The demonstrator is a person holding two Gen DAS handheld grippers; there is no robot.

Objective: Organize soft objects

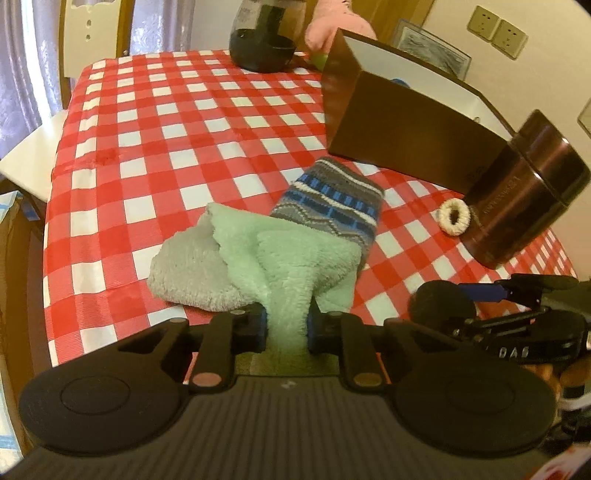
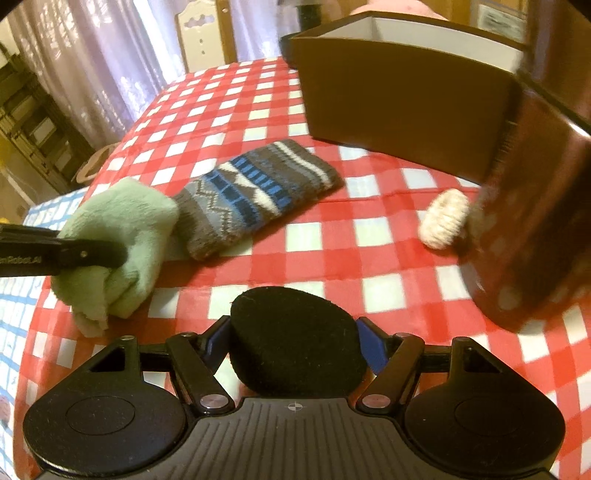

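Closest in, the left gripper has its blue-padded fingers pinched tight on a bunched fold of the fluffy mint-green and grey fleece sock — the rest of it sits slumped on the red-and-white checked tablecloth. The right gripper is clamped on a round black foam pad, fingers fairly wide apart because the thing is chunky, pressing it on both sides. Just behind the green sock lies the grey knitted sock with blue and white patterned bands, flat on the cloth, its near end tucked under the green one. Off to the right, a small cream fuzzy hair scrunchie sits touching the base of a dark brown metallic cylinder canister. Further back there's an open dark brown cardboard box with a white inside, and at the far edge of the table a dark glass jar with something pink beside it — can't tell what that is.
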